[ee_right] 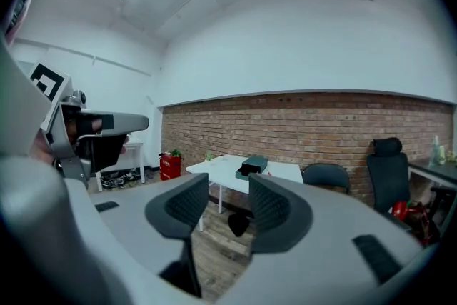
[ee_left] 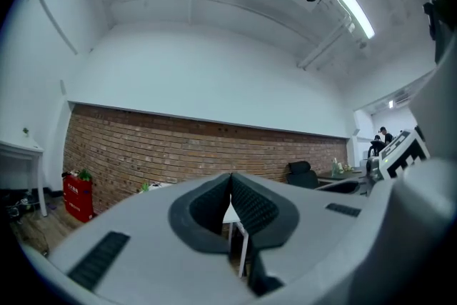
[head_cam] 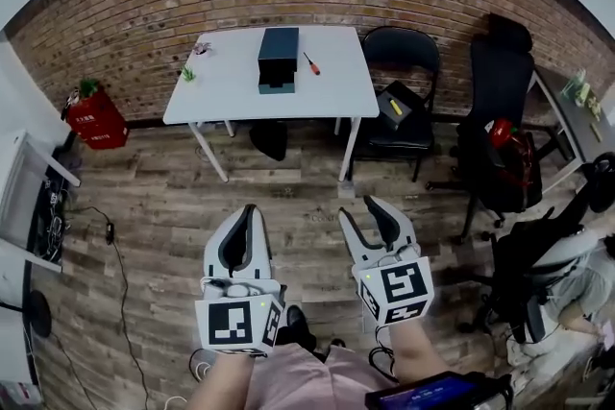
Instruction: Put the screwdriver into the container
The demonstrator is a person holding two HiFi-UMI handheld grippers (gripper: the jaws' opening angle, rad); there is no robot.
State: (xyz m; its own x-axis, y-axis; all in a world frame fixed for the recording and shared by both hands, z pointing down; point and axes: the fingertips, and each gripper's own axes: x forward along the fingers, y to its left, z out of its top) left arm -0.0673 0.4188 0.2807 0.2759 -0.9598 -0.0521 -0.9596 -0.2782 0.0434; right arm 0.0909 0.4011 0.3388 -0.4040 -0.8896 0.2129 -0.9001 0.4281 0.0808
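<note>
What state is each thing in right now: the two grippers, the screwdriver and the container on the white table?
Left gripper: jaws together, nothing between them.
Right gripper: jaws apart, empty.
Screwdriver: lying flat on the white table, right of the container, untouched.
Container: standing on the table, its drawer seemingly pulled out toward the person.

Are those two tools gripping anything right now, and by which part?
Nothing. The left tool is shut and empty, the right tool open and empty; the screwdriver lies on the far table.
</note>
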